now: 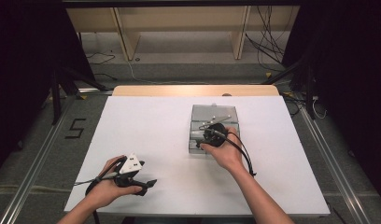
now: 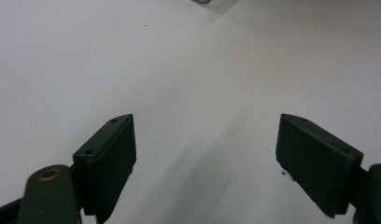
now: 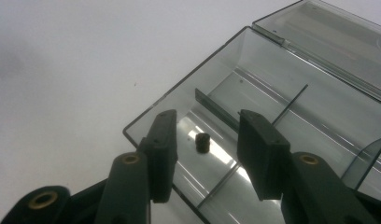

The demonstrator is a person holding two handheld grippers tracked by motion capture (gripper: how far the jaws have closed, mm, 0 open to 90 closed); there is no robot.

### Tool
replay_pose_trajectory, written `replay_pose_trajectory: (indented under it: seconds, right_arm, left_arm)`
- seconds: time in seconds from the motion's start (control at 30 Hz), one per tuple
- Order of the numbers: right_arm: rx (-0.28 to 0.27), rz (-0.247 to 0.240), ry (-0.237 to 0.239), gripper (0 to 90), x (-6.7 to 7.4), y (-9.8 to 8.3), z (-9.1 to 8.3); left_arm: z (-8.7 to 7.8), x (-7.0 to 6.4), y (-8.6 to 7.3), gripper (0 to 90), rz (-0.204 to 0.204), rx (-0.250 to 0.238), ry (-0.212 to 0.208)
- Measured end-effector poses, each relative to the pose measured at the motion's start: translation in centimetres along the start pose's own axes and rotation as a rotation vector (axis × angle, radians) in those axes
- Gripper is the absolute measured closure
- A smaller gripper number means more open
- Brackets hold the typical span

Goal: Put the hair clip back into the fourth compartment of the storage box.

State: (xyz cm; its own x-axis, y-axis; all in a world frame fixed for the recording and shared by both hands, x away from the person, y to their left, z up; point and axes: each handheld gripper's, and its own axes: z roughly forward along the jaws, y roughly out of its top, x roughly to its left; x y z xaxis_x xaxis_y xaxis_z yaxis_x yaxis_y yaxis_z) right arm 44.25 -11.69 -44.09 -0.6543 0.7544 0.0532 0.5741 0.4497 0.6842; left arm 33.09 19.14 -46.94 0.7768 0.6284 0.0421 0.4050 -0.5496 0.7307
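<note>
Left gripper (image 1: 150, 183): parked low on the white table (image 1: 146, 130), jaws wide apart, holding nothing. Right gripper (image 3: 205, 154): part-open, empty, poised over the clear divided box (image 3: 291, 116), small dark piece (image 3: 202, 142) lying loose in a near compartment between the jaws. Best lowered straight, clear of dividers, then closed gently. Beyond: wooden shelving (image 1: 179, 28), cables on grey floor.

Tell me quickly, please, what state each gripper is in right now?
Left gripper: open, holding nothing, above the bare white table.
Right gripper: open, holding nothing, over the clear box.
</note>
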Motion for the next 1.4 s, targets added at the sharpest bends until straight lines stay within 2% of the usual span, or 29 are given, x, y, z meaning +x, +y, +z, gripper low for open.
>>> replay_pose_trajectory:
  seconds: [0.43, 0.77, 1.0, 1.4]
  right_arm:
    - [0.002, -0.008, -0.014, 52.3, -0.2, -1.1, -1.3]
    - [-0.025, -0.001, -0.015, 47.1, -0.5, -2.1, -2.8]
    - [-0.05, 0.007, -0.002, 44.0, -1.0, -3.4, -4.1]
    - [-0.078, 0.025, -0.011, 40.3, -2.0, -5.8, -6.0]
  left_arm:
    - [0.0, 0.0, 0.0, 20.0, -0.004, -0.001, 0.0]
    - [0.0, 0.0, 0.0, 20.0, -0.007, -0.005, 0.001]
    - [-0.1, 0.0, -0.1, 20.0, -0.006, -0.005, 0.004]
    - [-0.1, 0.0, 0.0, 20.0, -0.007, -0.002, 0.006]
